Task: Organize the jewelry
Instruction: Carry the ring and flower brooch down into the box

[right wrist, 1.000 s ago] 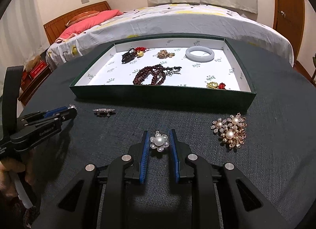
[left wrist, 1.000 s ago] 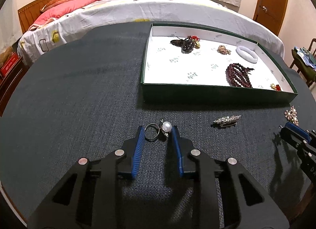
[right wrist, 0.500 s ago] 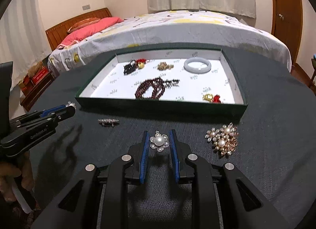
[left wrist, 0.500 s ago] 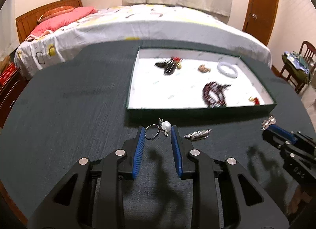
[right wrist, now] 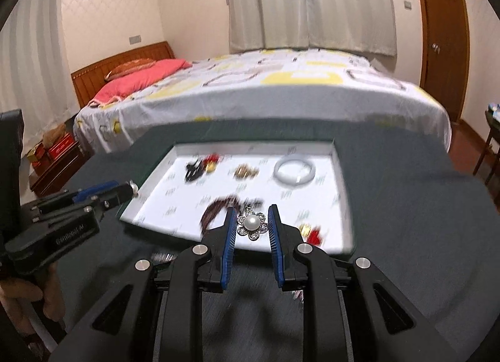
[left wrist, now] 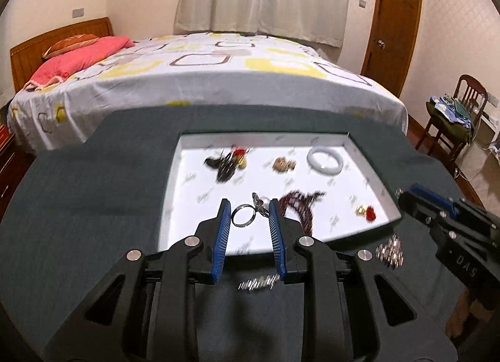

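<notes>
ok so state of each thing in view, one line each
left gripper: shut on the pearl ring
right gripper: shut on the pearl flower brooch
pearl ring: gripped, held over the box
pearl flower brooch: gripped, held over the box's near edge
box: open, no lid on, jewelry inside
white bangle: lying flat in the box
silver bar brooch: on the table, outside the box
door: closed

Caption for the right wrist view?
Right gripper shut on pearl flower brooch, above the white-lined tray.
</notes>
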Motion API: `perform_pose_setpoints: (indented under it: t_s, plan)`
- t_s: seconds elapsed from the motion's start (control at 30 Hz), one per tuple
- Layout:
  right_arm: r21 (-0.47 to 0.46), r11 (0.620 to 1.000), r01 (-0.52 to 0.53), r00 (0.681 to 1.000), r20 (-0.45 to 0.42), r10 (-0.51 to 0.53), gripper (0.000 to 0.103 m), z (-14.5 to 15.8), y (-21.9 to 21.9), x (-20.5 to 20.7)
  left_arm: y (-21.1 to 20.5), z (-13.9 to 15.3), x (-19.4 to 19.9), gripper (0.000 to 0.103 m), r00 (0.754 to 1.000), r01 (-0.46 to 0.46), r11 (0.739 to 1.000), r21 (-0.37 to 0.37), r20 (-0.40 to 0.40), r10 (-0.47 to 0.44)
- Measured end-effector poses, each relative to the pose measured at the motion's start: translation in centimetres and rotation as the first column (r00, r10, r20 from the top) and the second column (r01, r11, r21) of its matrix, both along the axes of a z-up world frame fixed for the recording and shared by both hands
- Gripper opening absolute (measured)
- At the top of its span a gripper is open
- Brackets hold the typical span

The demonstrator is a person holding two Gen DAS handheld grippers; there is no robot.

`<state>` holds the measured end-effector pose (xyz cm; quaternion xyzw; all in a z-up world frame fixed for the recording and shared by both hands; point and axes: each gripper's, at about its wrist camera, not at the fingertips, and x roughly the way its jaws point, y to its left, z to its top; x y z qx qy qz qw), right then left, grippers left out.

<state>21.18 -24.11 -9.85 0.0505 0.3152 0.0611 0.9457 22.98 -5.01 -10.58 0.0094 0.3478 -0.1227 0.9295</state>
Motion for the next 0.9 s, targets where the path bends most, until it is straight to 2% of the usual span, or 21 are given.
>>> perform_pose_setpoints:
  t_s: [0.17,0.3,0.57,0.8,0.9]
  plan:
    - [-0.028,0.999,0.016,1.0,0.024,-0.015,0.021,0.3,-0.8,2.9,-2.1,-0.5,3.4,0.025,1.0,0.014,1.0,0.007,-0.001,-0.014]
    - [-0.037,0.999,0.03,1.0,0.006,-0.03,0.021,-1.0,-1.7,5.6,-3.3,-1.7,6.1,0.025,1.0,0.011,1.0,0.018,-0.017,-0.011]
    - [-0.037,0.999,0.029,0.994,-0.109,-0.033,0.021,-5.8,-2.5,9.7,-5.1,-5.9,11.3,0.025,0.992,0.014,0.999,0.051,-0.124,-0.007]
    - [-0.044,0.999,0.024,0.984,-0.175,-0.032,0.021,-7.9,-2.7,11.1,-5.7,-7.9,12.7,0.025,0.983,0.018,0.997,0.076,-0.183,-0.003]
    - [-0.043,0.999,0.023,0.981,-0.192,-0.031,0.021,-8.4,-2.9,11.4,-5.9,-8.0,12.9,0.025,0.984,0.023,0.996,0.089,-0.177,-0.006]
